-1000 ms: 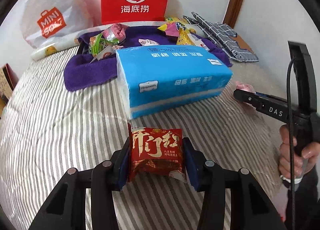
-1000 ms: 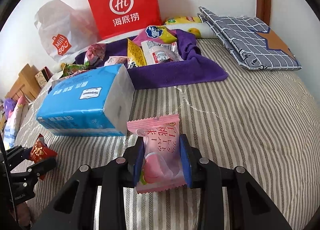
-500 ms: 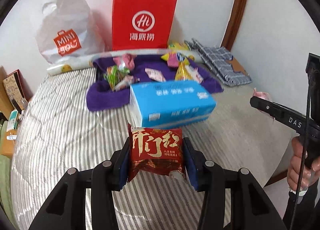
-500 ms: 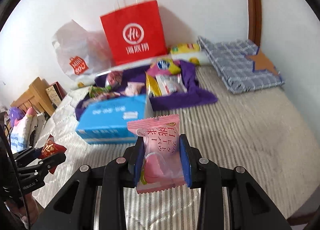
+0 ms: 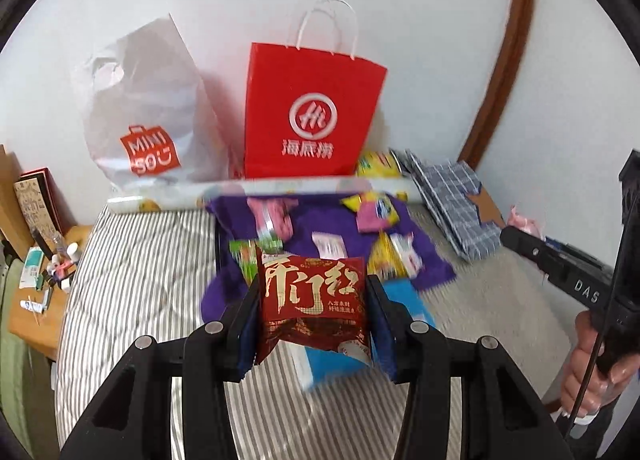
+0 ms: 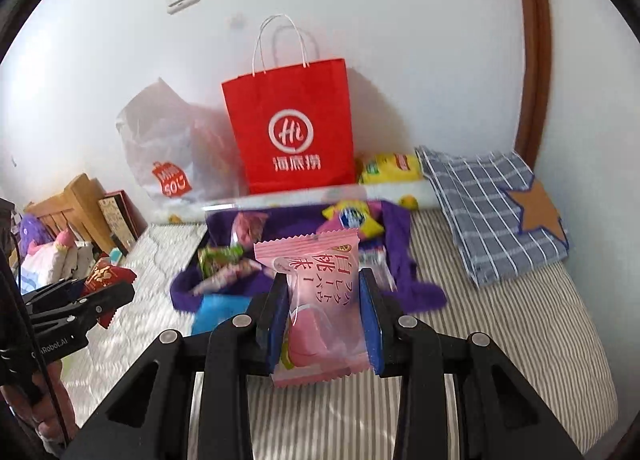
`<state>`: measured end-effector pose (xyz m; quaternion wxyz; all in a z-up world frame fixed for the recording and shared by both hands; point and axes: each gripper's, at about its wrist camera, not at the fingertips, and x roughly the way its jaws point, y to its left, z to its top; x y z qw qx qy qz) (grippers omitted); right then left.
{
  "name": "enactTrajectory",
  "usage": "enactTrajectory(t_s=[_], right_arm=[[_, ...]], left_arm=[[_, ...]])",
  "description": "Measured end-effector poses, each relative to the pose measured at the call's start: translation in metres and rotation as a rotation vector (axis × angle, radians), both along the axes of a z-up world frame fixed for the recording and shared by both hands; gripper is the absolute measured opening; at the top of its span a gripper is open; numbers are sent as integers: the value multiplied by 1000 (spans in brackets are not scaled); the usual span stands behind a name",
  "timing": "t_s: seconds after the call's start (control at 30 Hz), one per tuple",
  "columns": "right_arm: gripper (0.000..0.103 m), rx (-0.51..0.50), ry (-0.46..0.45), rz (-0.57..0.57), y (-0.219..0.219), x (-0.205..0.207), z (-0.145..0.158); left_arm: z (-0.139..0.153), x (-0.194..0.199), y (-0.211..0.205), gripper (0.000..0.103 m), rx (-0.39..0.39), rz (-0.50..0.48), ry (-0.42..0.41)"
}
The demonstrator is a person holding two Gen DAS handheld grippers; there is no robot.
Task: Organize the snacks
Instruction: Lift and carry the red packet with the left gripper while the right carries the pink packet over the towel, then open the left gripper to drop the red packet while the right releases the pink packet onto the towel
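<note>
The left gripper [image 5: 312,316] pinched a red packet [image 5: 314,306] upright between its pads. The right gripper [image 6: 326,316] likewise clamped a pink packet [image 6: 320,300], both held above the striped bed [image 6: 520,340].

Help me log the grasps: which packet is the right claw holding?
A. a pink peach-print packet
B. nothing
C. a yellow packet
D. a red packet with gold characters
A: the right claw is shut on the pink peach-print packet, which sits between its blue pads.

Two claws [image 5: 312,312] [image 6: 324,320], two bags: red [image 5: 310,116], white [image 5: 148,116]; one purple cloth [image 5: 320,220].
</note>
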<state>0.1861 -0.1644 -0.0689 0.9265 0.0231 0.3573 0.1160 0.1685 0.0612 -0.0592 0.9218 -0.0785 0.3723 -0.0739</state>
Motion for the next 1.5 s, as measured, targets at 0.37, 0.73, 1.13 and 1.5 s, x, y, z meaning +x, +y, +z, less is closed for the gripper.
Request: enactTrajectory(t_s=[0.37,0.73,1.13,1.5], right_arm=[[33,81,10,28,19,95,16],[34,8,26,70,32,152,-9],[34,-71,191,182,38,204,-74],[34,-136,357,253,41,222,-120]], left_arm=[[12,88,19,45,-33,42,4],[-2,151,15,45,-38,44,19],[-48,187,35,45,-15,62,87],[-67,199,46,45,-36,76,135]])
